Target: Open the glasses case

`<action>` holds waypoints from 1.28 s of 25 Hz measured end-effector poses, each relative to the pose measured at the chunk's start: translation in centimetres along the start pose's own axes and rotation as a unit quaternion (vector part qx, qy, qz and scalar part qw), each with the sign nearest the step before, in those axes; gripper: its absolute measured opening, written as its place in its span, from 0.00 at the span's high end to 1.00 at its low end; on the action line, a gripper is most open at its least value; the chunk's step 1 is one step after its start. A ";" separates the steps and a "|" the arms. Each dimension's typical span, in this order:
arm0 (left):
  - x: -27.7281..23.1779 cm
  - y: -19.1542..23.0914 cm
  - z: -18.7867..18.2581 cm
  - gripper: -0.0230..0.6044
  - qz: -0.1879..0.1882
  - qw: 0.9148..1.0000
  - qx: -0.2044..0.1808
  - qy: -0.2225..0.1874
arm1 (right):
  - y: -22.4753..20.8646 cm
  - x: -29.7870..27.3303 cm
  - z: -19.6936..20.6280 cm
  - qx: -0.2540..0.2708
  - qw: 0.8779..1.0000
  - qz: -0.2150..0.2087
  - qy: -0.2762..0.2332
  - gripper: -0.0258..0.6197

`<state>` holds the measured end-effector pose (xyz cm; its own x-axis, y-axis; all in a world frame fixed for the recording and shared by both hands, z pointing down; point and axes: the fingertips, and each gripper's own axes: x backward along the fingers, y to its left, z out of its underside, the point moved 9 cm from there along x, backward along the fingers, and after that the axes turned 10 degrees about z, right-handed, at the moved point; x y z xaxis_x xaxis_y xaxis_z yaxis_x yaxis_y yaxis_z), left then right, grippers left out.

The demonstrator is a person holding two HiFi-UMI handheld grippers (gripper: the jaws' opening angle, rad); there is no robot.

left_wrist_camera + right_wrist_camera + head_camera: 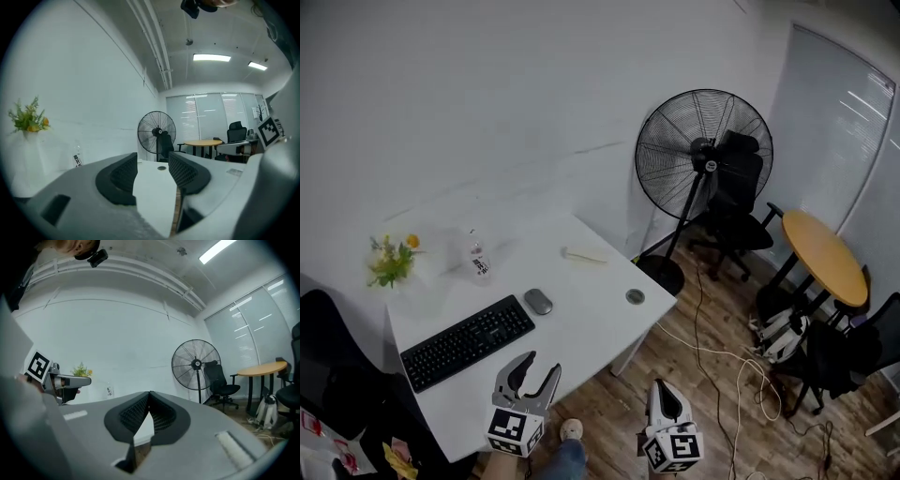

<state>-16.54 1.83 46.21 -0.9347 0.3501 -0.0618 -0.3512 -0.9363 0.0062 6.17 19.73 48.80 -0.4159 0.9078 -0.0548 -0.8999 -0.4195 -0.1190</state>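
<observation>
Left hand-held gripper (541,364), pale glasses case (584,255)

White walls (487,112), wood floor (712,412), standing fan (703,155), round table (823,255)

Both held low and level: left tongs (538,370) with jaws spread, empty; right tongs (664,390) with jaws pressed together.

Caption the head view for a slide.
At a white desk with keyboard and mouse: left tongs open, right tongs shut.
</observation>
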 end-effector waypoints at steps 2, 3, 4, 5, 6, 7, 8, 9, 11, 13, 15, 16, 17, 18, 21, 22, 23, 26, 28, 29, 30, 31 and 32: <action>-3.2 2.5 -0.2 0.65 0.001 1.000 0.001 0.003 | -0.4 -4.7 -0.3 -0.001 1.000 -0.003 0.005 0.94; -4.6 3.6 -0.3 0.65 0.001 1.000 0.002 0.005 | -0.5 -6.9 -0.5 0.001 1.000 -0.006 0.008 0.95; -6.0 4.6 -0.5 0.65 0.002 1.000 0.004 0.007 | -0.6 -9.0 -0.8 0.003 1.000 -0.008 0.011 0.95; -7.3 5.6 -0.7 0.65 0.002 1.000 0.007 0.007 | -0.5 -11.0 -1.1 0.004 1.000 -0.012 0.014 0.95; -8.4 6.6 -0.8 0.65 0.002 1.000 0.011 0.008 | -0.4 -12.8 -1.3 0.006 1.000 -0.016 0.017 0.95; -9.6 7.6 -1.0 0.65 0.001 1.000 0.013 0.008 | -0.3 -14.6 -1.6 0.008 1.000 -0.022 0.019 0.95; -10.7 8.4 -1.1 0.65 0.002 1.000 0.015 0.010 | -0.1 -16.2 -1.8 0.010 0.999 -0.026 0.021 0.95; -11.7 9.2 -1.2 0.65 0.003 1.000 0.016 0.012 | 0.0 -17.6 -2.0 0.011 0.999 -0.030 0.023 0.95; -13.2 10.6 -1.3 0.65 0.006 1.000 0.021 0.013 | 0.3 -20.2 -2.1 0.012 0.999 -0.035 0.029 0.95; -14.4 11.7 -1.2 0.65 0.007 1.000 0.026 0.013 | 0.7 -22.3 -2.1 0.015 0.999 -0.040 0.035 0.95; -15.3 12.3 -1.2 0.65 0.008 0.999 0.027 0.016 | 0.8 -23.7 -2.3 0.017 0.998 -0.045 0.039 0.94; -15.7 12.5 -1.2 0.65 0.008 0.999 0.028 0.016 | 0.9 -24.3 -2.4 0.018 0.998 -0.047 0.040 0.94; -15.9 12.7 -1.3 0.65 0.008 0.999 0.028 0.016 | 0.9 -24.8 -2.6 0.018 0.998 -0.049 0.040 0.95; -16.2 12.9 -1.3 0.65 0.007 0.999 0.029 0.014 | 0.9 -25.3 -2.7 0.020 0.998 -0.051 0.041 0.95; -16.7 13.2 -1.5 0.65 0.003 0.999 0.031 0.012 | 1.0 -26.8 -3.0 0.026 0.997 -0.059 0.042 0.95; -16.9 13.4 -1.5 0.65 0.001 0.999 0.030 0.012 | 1.1 -27.2 -3.2 0.027 0.997 -0.062 0.041 0.95; -17.0 13.5 -1.6 0.65 -0.002 0.999 0.030 0.012 | 1.1 -27.6 -3.4 0.027 0.997 -0.065 0.039 0.95; -17.5 14.0 -1.7 0.65 -0.009 0.999 0.029 0.010 | 1.2 -28.5 -3.8 0.029 0.996 -0.071 0.038 0.95; -18.0 14.1 -1.7 0.65 -0.011 0.999 0.031 0.011 | 1.1 -28.9 -3.9 0.029 0.996 -0.074 0.039 0.94; -18.4 14.2 -1.7 0.65 -0.012 0.999 0.031 0.011 | 0.9 -29.3 -4.0 0.028 0.996 -0.075 0.039 0.95; -18.8 14.2 -1.8 0.65 -0.012 0.999 0.030 0.012 | 0.7 -29.6 -4.0 0.028 0.996 -0.077 0.040 0.95; -19.3 14.2 -1.8 0.65 -0.013 0.999 0.028 0.015 | 0.4 -30.0 -4.0 0.028 0.996 -0.079 0.041 0.95; -19.8 14.2 -1.8 0.65 -0.014 0.999 0.027 0.018 | 0.2 -30.4 -3.9 0.027 0.995 -0.082 0.043 0.94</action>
<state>-2.93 -18.44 45.71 -0.9218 0.3748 -0.0995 -0.3814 -0.9225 0.0586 19.21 -7.97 46.57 -0.2520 0.9598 -0.1239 -0.9615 -0.2628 -0.0803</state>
